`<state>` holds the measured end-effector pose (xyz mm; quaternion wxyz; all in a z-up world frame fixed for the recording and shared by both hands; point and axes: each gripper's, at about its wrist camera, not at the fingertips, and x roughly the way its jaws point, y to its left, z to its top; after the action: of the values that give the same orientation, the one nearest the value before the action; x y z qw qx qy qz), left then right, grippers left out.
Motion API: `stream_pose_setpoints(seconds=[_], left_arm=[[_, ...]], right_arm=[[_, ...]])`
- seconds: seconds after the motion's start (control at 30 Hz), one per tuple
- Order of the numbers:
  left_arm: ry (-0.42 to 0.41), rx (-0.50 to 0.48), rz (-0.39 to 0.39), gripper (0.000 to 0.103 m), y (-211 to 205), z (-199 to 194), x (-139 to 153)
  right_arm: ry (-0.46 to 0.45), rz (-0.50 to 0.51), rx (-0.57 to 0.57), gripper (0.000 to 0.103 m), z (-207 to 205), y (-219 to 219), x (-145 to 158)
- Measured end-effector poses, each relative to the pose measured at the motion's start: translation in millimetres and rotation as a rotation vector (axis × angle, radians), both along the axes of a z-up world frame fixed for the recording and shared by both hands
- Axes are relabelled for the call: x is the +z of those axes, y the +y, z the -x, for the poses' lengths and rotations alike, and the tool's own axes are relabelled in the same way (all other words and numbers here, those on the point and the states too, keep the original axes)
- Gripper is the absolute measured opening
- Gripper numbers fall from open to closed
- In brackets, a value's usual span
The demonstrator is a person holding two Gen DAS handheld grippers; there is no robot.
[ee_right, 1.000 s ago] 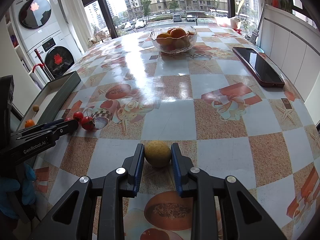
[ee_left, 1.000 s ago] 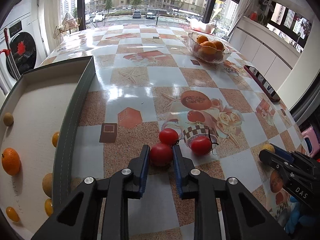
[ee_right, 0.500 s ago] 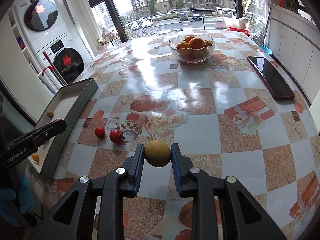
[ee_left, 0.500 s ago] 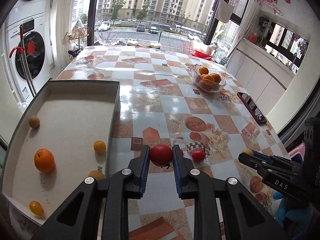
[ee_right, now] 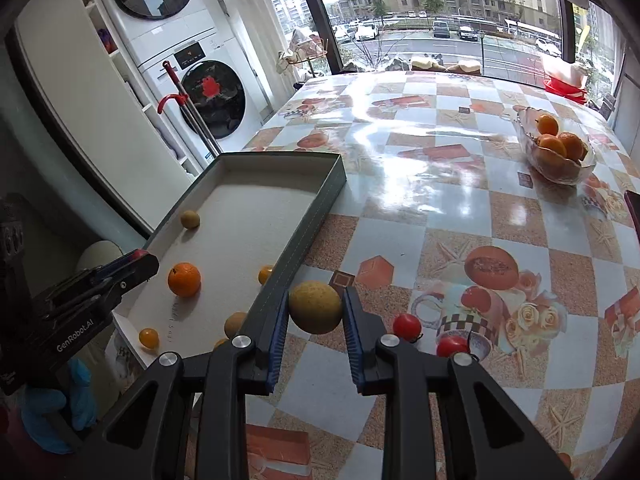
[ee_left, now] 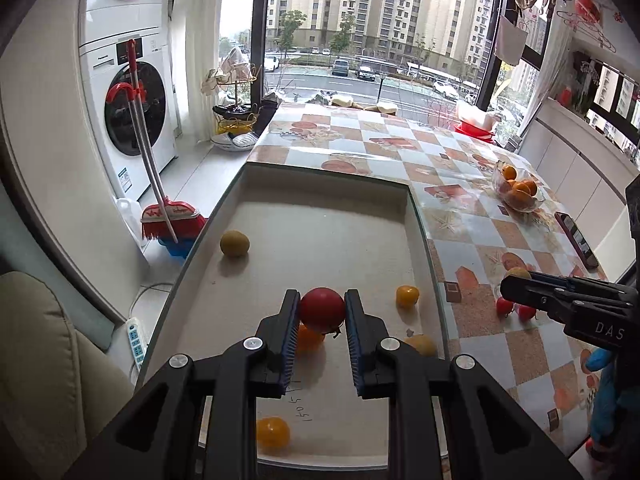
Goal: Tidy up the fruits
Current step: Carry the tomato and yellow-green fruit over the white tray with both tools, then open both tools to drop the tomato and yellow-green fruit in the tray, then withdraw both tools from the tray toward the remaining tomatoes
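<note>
So, two containers on the checkered table (ee_right: 440, 208): a shallow grey-walled tray (ee_left: 416, 216) at the table's left edge w/ a pale liner, and a clear glass bowl (ee_right: 560, 168) far right.

Tray contents, seen from the left wrist cam: a dull yellow-green round fruit (ee_left: 235, 243) near the far left wall, a small yellow-orange fruit (ee_left: 407, 296) by the right wall, another yellowish one (ee_left: 424, 345) closer in by the same wall, an orange (ee_left: 308, 338) mostly hidden under the held fruit, and a small yellow one (ee_left: 273, 434) at the near end. Handwriting on the liner, too small to read.

Left gripper (ee_left: 322, 312) is clamped on a red tomato (ee_left: 322, 309), pads pressing both sides, held above the tray's middle, not resting on the liner.

Right gripper (ee_right: 315, 308) is clamped on a tan round fruit (ee_right: 315, 307), held over the tray's near right wall, approx at the edge btw tray and tabletop.

Glass bowl holds several oranges (ee_right: 554, 146) piled together; exact count unclear.

Outside any container: two small red tomatoes (ee_right: 407, 326) lying on the tablecloth just right of the right gripper, near each other, apart from the tray. A dark phone (ee_left: 576, 240) lies at the table's right edge.

A blue-gloved hand (ee_right: 52, 408) shows under the left gripper in the right wrist cam.
</note>
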<state>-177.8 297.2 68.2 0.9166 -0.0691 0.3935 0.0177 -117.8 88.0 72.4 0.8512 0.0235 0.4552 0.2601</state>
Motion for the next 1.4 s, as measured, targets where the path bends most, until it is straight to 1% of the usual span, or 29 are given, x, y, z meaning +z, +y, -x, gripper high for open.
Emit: stream_pose_setpoints(seconds=[0.07, 0.2, 0.33, 0.43, 0.5, 0.53, 0.57, 0.6, 0.63, 0.67, 0.7, 0.8, 0.83, 0.87, 0.93, 1.03, 1.2, 1.3, 1.4], left_arm=[[0.017, 0.016, 0.014, 0.024, 9.5, -0.2, -7.5], [0.051, 0.032, 0.007, 0.024, 16.7, -1.5, -22.0], [0.068, 0.040, 0.014, 0.024, 20.9, -0.5, -30.8], [0.076, 0.038, 0.026, 0.024, 23.4, 0.4, -34.3], [0.078, 0.035, 0.029, 0.024, 24.2, 1.1, -35.3], [0.076, 0.034, 0.027, 0.024, 24.3, 1.5, -35.2], [0.077, 0.038, 0.018, 0.025, 24.2, 1.6, -35.2], [0.079, 0.044, 0.007, 0.042, 23.9, 2.1, -34.7], [0.074, 0.053, 0.000, 0.060, 23.7, 2.8, -33.6], [0.053, 0.069, -0.010, 0.093, 23.6, 5.6, -30.9], [0.025, 0.079, -0.017, 0.100, 23.3, 9.8, -27.1], [-0.024, 0.047, -0.010, 0.100, 19.5, 18.9, -15.9], [-0.036, 0.042, -0.009, 0.102, 17.8, 21.5, -13.0], [-0.045, 0.040, -0.013, 0.102, 15.4, 24.8, -10.5], [-0.048, 0.031, -0.024, 0.102, 8.6, 29.7, -7.2], [-0.017, -0.005, -0.022, 0.102, -9.2, 36.8, -7.4], [0.085, -0.102, -0.051, 0.102, -59.3, 42.2, -14.7], [0.113, -0.165, -0.077, 0.102, -93.7, 43.5, -16.3], [0.140, -0.206, -0.100, 0.102, -121.8, 41.4, -18.1]], right_arm=[[0.000, 0.005, 0.043, 0.029, -3.9, 22.9, -0.7], [0.003, 0.033, 0.121, 0.029, -9.3, 65.6, -5.4], [0.042, 0.049, 0.176, 0.029, -13.1, 90.3, -15.6], [0.065, 0.073, 0.199, 0.030, -13.2, 101.0, -22.5], [0.072, 0.078, 0.200, 0.045, -14.1, 102.9, -23.2], [0.069, 0.079, 0.199, 0.070, -14.4, 103.1, -21.5], [0.064, 0.076, 0.198, 0.089, -15.3, 102.8, -19.0], [0.051, 0.068, 0.192, 0.089, -15.4, 100.6, -14.8], [0.035, 0.066, 0.182, 0.089, -15.1, 97.2, -9.9], [0.021, 0.073, 0.171, 0.089, -16.6, 93.9, -5.5], [0.003, 0.080, 0.154, 0.089, -16.8, 88.2, -1.3], [-0.029, 0.089, 0.083, 0.095, -16.5, 60.0, 6.6], [-0.031, 0.089, 0.053, 0.100, -15.9, 47.5, 7.1], [-0.032, 0.089, 0.021, 0.103, -15.1, 34.3, 7.0], [-0.039, 0.091, -0.048, 0.103, -10.0, 4.6, 4.4], [-0.037, 0.124, -0.145, 0.103, 1.9, -39.4, -5.8], [0.022, 0.232, -0.264, 0.103, 18.1, -99.3, -36.3], [0.032, 0.278, -0.318, 0.103, 26.8, -124.5, -46.0], [0.028, 0.318, -0.343, 0.103, 34.6, -140.0, -51.4]])
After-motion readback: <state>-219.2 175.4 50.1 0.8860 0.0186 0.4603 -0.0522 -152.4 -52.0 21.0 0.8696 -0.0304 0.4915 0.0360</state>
